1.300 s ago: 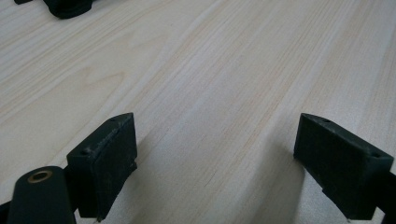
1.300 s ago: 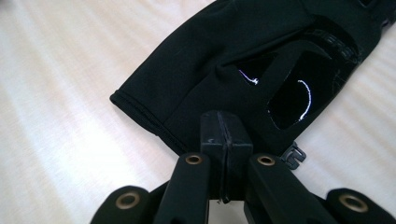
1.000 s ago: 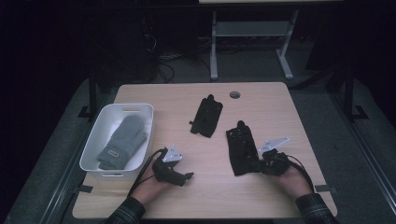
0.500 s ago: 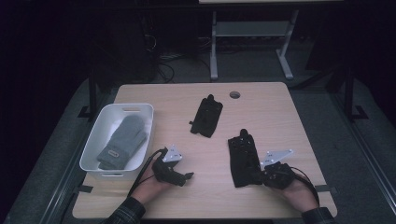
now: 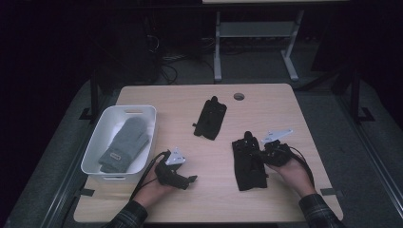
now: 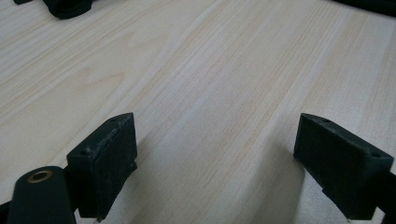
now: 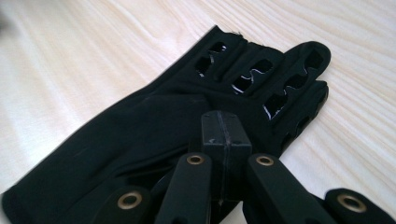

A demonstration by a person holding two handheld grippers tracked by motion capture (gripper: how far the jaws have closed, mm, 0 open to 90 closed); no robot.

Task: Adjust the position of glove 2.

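Black fabric glove (image 5: 248,161), fingerless pattern with cut-out slots across the knuckles, lying flat on the table (image 5: 304,114) toward its near right corner, cuff pointing to the near edge and finger openings to the far edge. Right gripper (image 5: 264,155) rests at the glove's right side, held in the person's right hand (image 5: 295,175); in the right gripper view its two black jaws are pressed tight together over the glove's (image 7: 154,126) back, and whether any fabric is caught between them cannot be told.

Second black glove (image 5: 209,118), same pattern, lies near the middle of the table, closer to the far edge, well apart from the first.

White plastic bin (image 5: 108,117), rectangular, stands along the left edge; it holds one grey knitted mitten (image 5: 124,144) with a small label patch at the cuff.

Left gripper (image 5: 190,179) sits near the near edge, just right of the bin, in the person's left hand (image 5: 151,189). In the left gripper view its jaws are spread wide over bare light wood (image 6: 224,93), with nothing between them.

Round cable hole (image 5: 239,96) near the far edge of the table.
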